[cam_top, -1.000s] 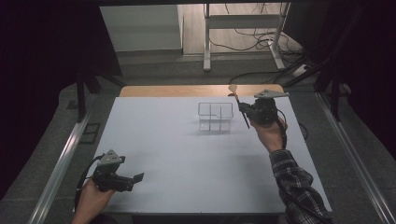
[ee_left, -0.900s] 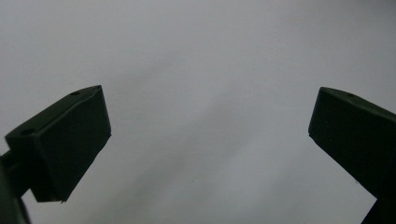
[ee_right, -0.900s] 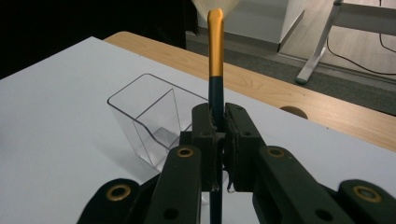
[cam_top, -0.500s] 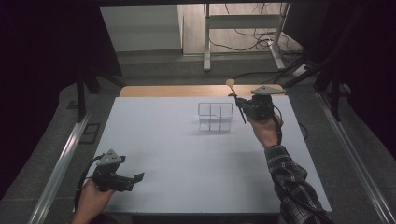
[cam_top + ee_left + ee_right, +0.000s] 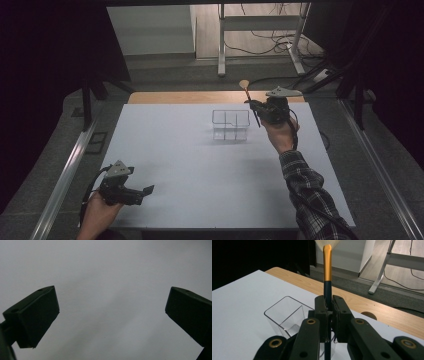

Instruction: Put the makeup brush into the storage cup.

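The right gripper (image 5: 256, 104) clamps a black-handled, gold-ferruled brush (image 5: 327, 270) upright, just beside the clear plastic compartmented organiser (image 5: 230, 125); the left gripper (image 5: 145, 191) rests on the white table (image 5: 200, 170), jaws spread, holding nothing.

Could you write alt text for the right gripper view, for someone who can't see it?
The right gripper has its two black jaws shut on the dark handle of a makeup brush, held upright with its gold ferrule and pale bristles on top. Below it a clear plastic organizer stands on a white table.
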A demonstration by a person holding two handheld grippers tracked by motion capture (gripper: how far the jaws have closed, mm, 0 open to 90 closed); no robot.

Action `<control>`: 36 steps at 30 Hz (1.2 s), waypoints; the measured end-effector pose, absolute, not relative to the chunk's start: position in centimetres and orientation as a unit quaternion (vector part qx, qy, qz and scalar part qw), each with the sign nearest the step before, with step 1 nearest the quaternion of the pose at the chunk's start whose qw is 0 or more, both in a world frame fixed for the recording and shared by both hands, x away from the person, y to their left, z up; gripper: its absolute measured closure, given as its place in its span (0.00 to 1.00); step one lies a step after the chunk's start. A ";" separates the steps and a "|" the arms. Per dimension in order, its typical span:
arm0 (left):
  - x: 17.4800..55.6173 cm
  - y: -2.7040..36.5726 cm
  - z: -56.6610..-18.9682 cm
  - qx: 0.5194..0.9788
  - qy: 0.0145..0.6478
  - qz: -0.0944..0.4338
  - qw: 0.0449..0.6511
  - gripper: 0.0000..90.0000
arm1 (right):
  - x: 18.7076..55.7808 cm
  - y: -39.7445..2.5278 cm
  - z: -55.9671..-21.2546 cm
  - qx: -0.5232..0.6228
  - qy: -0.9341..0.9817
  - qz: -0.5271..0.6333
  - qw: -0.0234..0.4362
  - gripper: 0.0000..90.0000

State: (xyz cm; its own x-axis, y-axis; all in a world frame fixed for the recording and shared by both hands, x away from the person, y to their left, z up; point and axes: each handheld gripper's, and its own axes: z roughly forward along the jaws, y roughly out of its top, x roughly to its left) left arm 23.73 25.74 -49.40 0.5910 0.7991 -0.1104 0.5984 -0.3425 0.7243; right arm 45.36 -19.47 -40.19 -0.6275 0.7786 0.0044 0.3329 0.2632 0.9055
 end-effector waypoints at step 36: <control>23.7 25.7 -49.5 0.815 0.423 0.143 0.369 0.00 | 48.0 -16.6 -40.9 0.359 0.756 0.497 0.227 0.93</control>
State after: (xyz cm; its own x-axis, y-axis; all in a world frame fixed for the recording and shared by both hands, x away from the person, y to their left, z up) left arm 23.74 25.72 -49.47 0.6007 0.7955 -0.0794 0.5847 -0.3694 0.7222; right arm 48.00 -16.56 -40.92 -0.6393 0.7688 0.0145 0.3181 0.2472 0.9153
